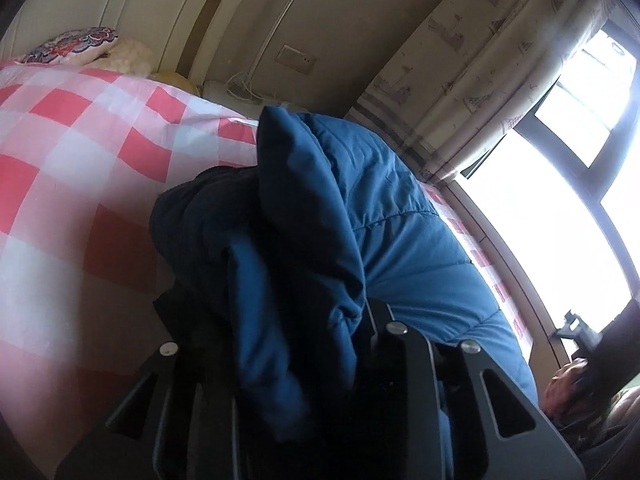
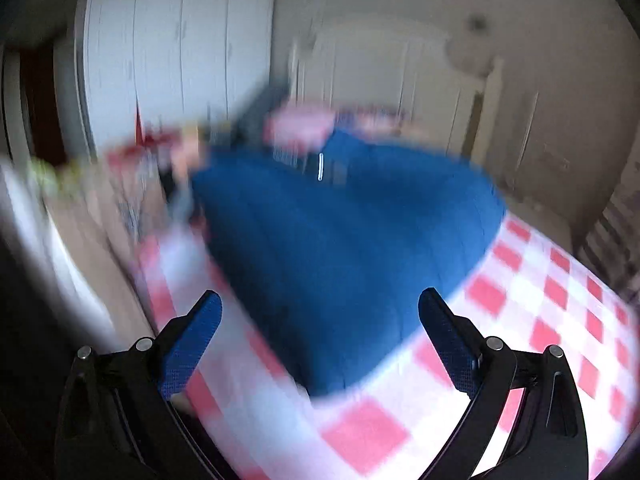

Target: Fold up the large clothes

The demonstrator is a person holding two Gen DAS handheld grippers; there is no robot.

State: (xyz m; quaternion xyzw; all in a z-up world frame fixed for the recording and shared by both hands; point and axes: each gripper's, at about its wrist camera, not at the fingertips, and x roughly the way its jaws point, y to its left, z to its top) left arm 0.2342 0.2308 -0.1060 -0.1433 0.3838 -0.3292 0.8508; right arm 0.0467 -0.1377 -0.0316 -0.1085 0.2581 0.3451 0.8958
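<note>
A large blue padded jacket (image 1: 400,208) lies on a bed with a red-and-white checked cover (image 1: 80,140). My left gripper (image 1: 304,320) is shut on a bunched fold of the jacket, which hangs over and hides its fingertips. In the blurred right wrist view the jacket (image 2: 340,248) spreads across the bed cover (image 2: 540,300). My right gripper (image 2: 320,304) is open and empty, held above the jacket's near edge, its blue fingertips (image 2: 200,320) wide apart.
A white headboard (image 1: 160,12) and a patterned pillow (image 1: 72,44) stand at the far end of the bed. A curtain (image 1: 480,60) and bright window (image 1: 560,200) are on the right. A white wardrobe (image 2: 168,60) stands beyond the bed.
</note>
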